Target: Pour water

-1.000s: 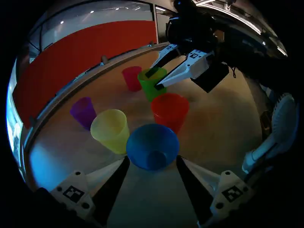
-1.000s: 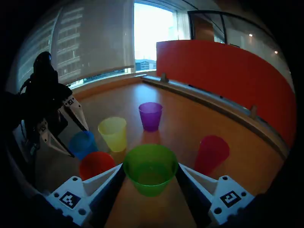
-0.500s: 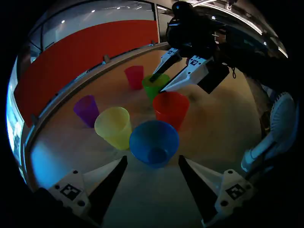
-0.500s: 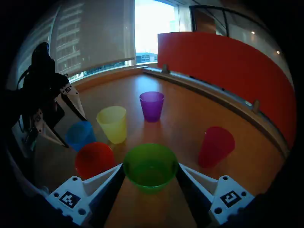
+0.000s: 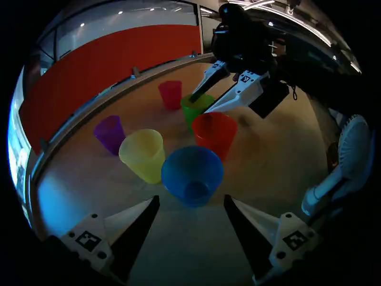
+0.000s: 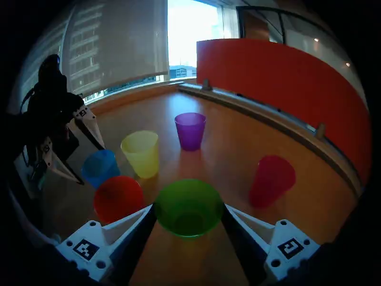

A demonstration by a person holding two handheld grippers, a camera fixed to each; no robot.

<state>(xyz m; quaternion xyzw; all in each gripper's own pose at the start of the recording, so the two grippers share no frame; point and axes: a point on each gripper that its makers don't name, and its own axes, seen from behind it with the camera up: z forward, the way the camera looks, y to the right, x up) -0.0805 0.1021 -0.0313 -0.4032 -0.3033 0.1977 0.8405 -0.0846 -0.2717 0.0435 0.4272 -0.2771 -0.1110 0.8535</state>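
Stock on the wood-toned desk (image 5: 271, 157): six plastic cups in a loose cluster, two hand-held grippers working over them.

1. One blue cup (image 5: 192, 174), standing mouth up, nearest the left gripper (image 5: 190, 197). That gripper's fingers are spread wide, one tip on each side of the cup's lower wall with a gap showing on both sides, so there is no contact. In the right gripper view the blue cup (image 6: 99, 167) sits far left, between the two tips of the left gripper (image 6: 91, 165).
2. One green cup (image 6: 189, 207), set between the fingers of the right gripper (image 6: 188, 206). Both tips bear against opposite sides of its wall, clamping it. In the left gripper view the green cup (image 5: 196, 107) lies behind the red one, with the right gripper (image 5: 199, 106) reaching down to it, one finger on each side. Its base is hidden, so whether it rests on the desk cannot be told. Its contents cannot be told either.
3. One red cup (image 5: 214, 132), mouth up, just beyond the blue cup and in front of the green cup.
4. One yellow cup (image 5: 143, 153), mouth up, just beside the blue cup.
5. One purple cup (image 5: 109, 133), beyond the yellow cup, near the desk's raised edge.
6. One pink cup (image 5: 170, 94), farthest back, near the green cup.

Surroundings: a red wall panel (image 5: 109, 62) along the desk's far edge, a bright window (image 6: 190, 38), and a white round-headed object on a handle (image 5: 355, 152), kind unclear.
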